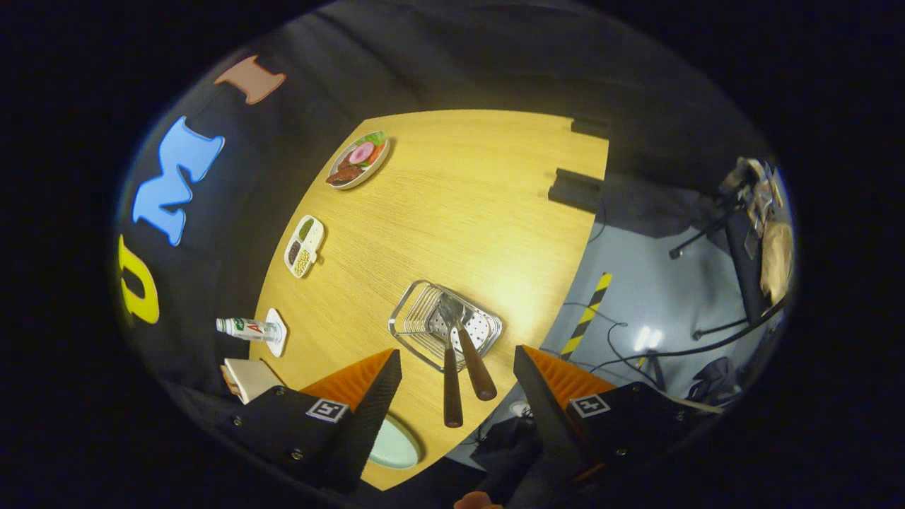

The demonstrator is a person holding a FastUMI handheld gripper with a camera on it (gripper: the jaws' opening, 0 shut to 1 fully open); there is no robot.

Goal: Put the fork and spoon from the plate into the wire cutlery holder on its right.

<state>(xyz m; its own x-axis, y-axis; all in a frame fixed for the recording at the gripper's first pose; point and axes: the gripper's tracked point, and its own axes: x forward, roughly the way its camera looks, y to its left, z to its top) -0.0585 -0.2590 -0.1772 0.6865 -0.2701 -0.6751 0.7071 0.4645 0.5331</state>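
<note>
the table (pixel 466 198) is the biggest thing here, a pale wood top seen from above, with grey floor (pixel 657 283) and loose cables past its edge. on it, far beyond the fingers, sits a food plate (pixel 358 159); nearer lie a small divided dish (pixel 305 245) and a bottle (pixel 244 328) on its side against a little white stand. a pale plate (pixel 396 445) lies just under the left finger, partly hidden by it, and what shows of it looks bare.

the holder (pixel 424 311), a wire basket, sits just ahead of the fingers and between their lines. both utensils lie in it: the spoon (pixel 470 353) and the fork (pixel 451 375) have their metal heads inside the wire and their dark handles sticking back out over the near rim toward the fingers. which head is which is hard to tell at this size. their long axes run nearly straight along the direction the gripper (pixel 456 367) faces, side by side, close or touching near the heads.

the fingers stand wide apart, one on each side of the two handles, touching neither and holding nothing.

judged from this, both pieces are already in the holder, so the task looks done or nearly so. the handles point at the gripper, so any next move would best be a straight pull back and up, clear of them. a sideways swing risks knocking a handle and tipping the light basket.
</note>
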